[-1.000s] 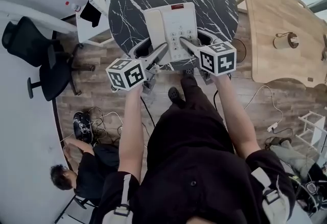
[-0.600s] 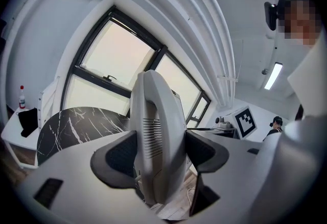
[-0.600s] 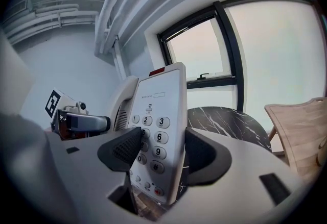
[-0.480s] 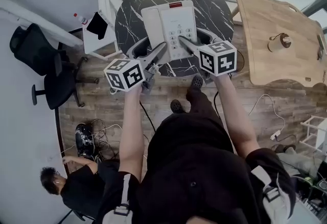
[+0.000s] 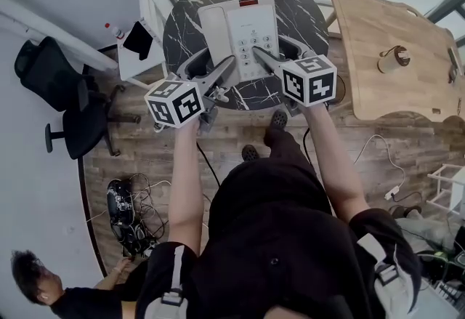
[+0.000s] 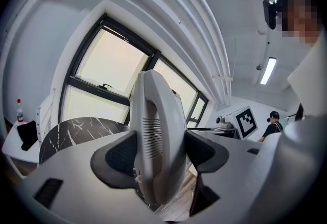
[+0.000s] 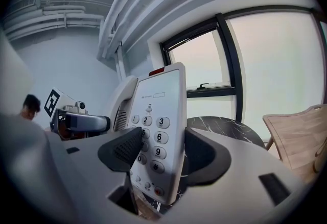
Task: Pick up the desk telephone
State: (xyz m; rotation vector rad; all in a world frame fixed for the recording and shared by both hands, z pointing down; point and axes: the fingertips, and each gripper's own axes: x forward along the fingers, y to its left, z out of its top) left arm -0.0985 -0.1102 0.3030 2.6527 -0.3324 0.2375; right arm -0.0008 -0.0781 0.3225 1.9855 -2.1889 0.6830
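- Office room, wood floor [image 5: 131, 143], big windows [image 7: 271, 65] at the far side, and a round black marble bench [image 5: 183, 34] straight ahead, with a pale wooden table [image 5: 392, 56] off to the right and a black office chair [image 5: 65, 99] to the left.
- The desk telephone [image 5: 243, 30] sits over the near half of that bench, carried between 2 grippers; from the gripper views it looks clear of the marble, with floor showing below its near edge.
- Left gripper [image 5: 212, 67]: jaws wide and clamped on the phone's left side, the handset side, with a dark pad on each face of the pale shell [image 6: 156, 131].
- Right gripper [image 5: 280, 52]: jaws also spread wide and closed on the right side, 1 pad lying on the keypad face [image 7: 161, 116], the other behind it.
- Handling call: a stiff, smooth plastic body, probably light to middling, so it won't sag, but it could slide on those pads if the 2 sides go uneven.
- The handset only rests in its cradle, I'd judge, so tilt is the danger; the left hold across it helps pin it.
- Keys give under pressure, so the bare edge is the safer hold on the right.
- Best hold is what's here: opposite long edges, near end, kept level.
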